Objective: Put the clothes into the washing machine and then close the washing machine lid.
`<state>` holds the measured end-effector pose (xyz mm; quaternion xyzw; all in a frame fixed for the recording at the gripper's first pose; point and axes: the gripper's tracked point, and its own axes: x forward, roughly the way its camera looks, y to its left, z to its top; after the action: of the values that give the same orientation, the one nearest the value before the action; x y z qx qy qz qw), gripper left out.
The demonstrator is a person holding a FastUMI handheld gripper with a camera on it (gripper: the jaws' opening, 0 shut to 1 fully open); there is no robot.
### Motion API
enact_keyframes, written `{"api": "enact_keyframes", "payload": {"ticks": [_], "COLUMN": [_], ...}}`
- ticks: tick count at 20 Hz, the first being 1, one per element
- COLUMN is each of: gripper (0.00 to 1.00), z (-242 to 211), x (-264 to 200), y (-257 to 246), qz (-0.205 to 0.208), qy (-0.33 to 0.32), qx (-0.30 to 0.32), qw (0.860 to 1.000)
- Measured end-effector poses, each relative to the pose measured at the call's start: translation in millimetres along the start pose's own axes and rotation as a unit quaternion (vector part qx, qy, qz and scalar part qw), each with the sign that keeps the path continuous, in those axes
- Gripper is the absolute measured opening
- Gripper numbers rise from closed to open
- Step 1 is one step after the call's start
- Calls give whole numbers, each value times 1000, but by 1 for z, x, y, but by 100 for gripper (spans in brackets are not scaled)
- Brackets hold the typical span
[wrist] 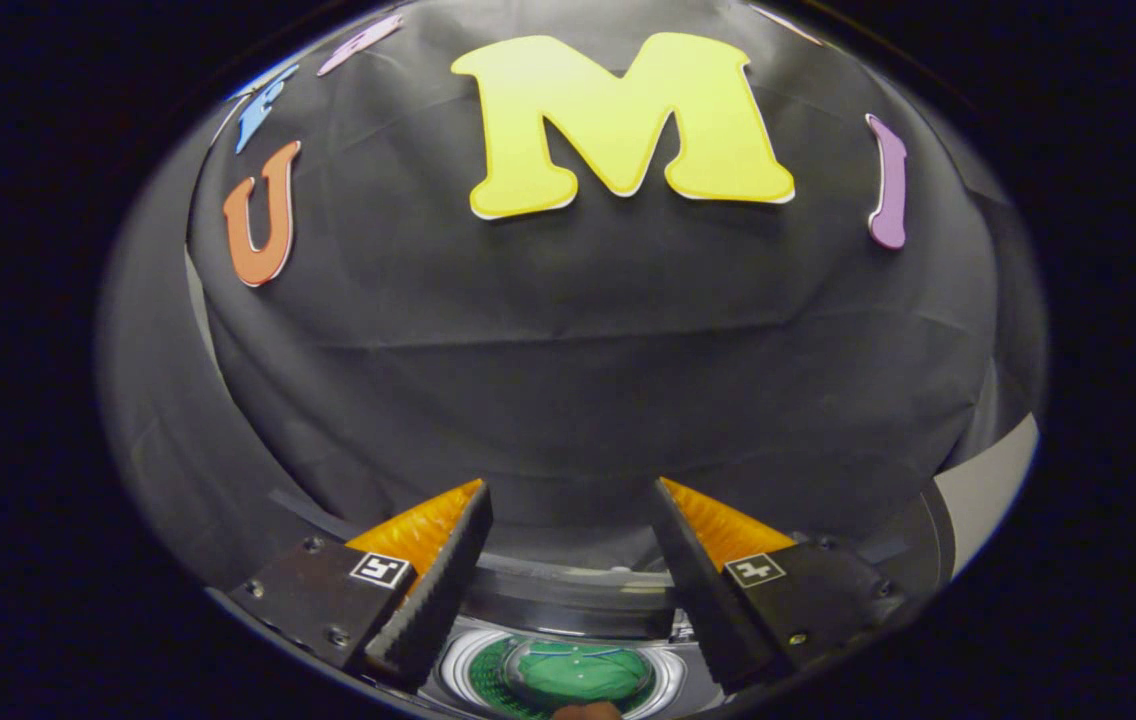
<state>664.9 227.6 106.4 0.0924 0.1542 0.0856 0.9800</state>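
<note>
One gripper [568,500] is present, raised and aimed at the black cloth wall [568,380], with its two fingers set well apart and nothing between them. The left finger [428,580] shows an orange outer face and a black ribbed pad; the right finger [703,580] matches it. Each carries one small square marker on its base, two in all. Below and between the fingers sits one washing machine [568,605], seen from above: a dark curved rim lies just under the fingertips, and lower down a pale ring surrounds one round opening with green inside [573,672]. Whether that green is a garment already in the drum or part of the drum itself cannot be told from this angle. A small brownish shape [588,711] lies at the near edge of the opening; its nature is unclear. No lid can be made out with certainty, so its position is not reported. In judgement, clothes are light, soft and limp; they will sag and trail, so a grip on a bunched fold near the middle should hold better than one on a loose hem. The lid is likely rigid and light, best pushed or taken at its free edge.
</note>
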Motion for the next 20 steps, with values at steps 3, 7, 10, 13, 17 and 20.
{"api": "enact_keyframes", "payload": {"ticks": [3, 7, 10, 13, 17, 20], "gripper": [99, 99, 99, 99, 99, 100], "z": [2, 6, 9, 11, 12, 9], "x": [2, 5, 7, 9, 9, 7], "y": [1, 0, 2, 2, 2, 3], "qz": [1, 4, 7, 9, 11, 13], "qy": [-15, -35, -51, -63, -65, -57], "qx": [-5, -10, -13, -17, -13, -12], "qw": [1000, 999, 999, 998, 998, 998]}}
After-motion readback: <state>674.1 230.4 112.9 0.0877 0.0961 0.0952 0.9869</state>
